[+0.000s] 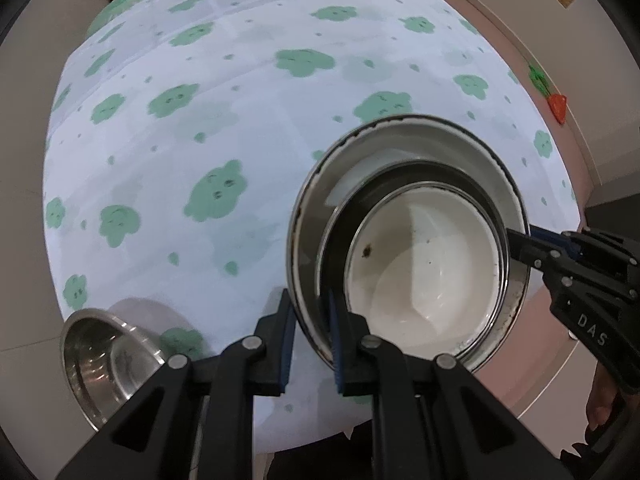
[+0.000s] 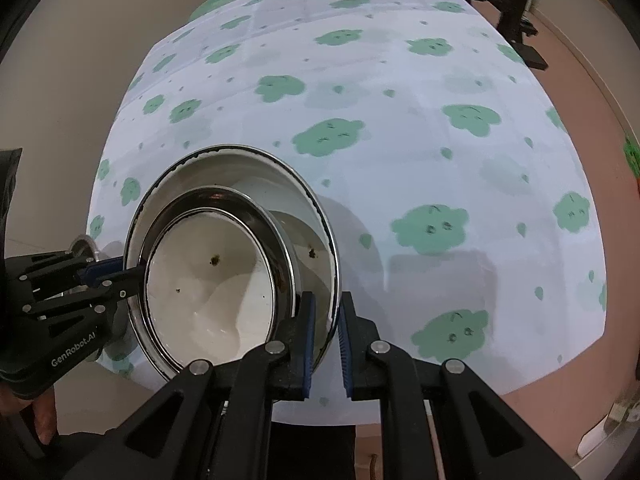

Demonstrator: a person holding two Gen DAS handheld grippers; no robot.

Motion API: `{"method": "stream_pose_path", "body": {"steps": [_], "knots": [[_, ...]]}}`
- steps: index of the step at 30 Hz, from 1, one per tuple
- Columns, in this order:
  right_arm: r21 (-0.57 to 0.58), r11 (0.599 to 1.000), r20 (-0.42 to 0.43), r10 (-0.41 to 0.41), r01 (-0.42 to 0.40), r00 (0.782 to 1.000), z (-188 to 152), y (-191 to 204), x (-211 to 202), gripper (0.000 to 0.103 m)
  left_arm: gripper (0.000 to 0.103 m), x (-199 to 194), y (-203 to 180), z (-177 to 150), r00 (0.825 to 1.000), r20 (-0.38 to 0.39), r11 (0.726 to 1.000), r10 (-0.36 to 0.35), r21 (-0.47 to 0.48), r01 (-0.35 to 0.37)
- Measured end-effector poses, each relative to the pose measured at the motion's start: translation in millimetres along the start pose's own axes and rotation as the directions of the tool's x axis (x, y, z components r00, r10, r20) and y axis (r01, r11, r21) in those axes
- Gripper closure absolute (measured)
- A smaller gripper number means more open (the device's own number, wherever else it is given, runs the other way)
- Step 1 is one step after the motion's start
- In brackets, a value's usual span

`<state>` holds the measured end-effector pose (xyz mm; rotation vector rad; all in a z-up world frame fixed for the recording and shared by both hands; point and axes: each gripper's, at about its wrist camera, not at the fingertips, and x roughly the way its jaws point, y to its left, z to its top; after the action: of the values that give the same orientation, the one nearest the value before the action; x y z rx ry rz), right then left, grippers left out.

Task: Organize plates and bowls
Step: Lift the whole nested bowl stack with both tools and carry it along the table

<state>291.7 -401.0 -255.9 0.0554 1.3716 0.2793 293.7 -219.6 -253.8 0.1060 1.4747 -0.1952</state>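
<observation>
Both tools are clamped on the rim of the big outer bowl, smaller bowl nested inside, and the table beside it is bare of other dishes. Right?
Not bare: the left wrist view shows a steel bowl near the table edge. Otherwise right: left tool and right tool grip the outer bowl.

L wrist cam: steep downward look, close over nested bowls (image 1: pixel 408 248), tablecloth (image 1: pixel 200 120) beyond. R wrist cam: same bowls (image 2: pixel 228 272), opposite side, close. Both share cloth-covered table.
</observation>
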Motion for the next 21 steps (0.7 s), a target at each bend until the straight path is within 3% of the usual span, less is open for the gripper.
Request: {"method": "stream_pose_path", "body": {"steps": [21], "knots": [[-0.131, 0.991, 0.019, 0.017, -0.015, 1.0, 9.5, 64.5, -14.4, 0.091, 0.09, -35.6, 53.8, -30.5, 0.998, 0.056, 0.994, 0.029, -0.107, -0.023]]}}
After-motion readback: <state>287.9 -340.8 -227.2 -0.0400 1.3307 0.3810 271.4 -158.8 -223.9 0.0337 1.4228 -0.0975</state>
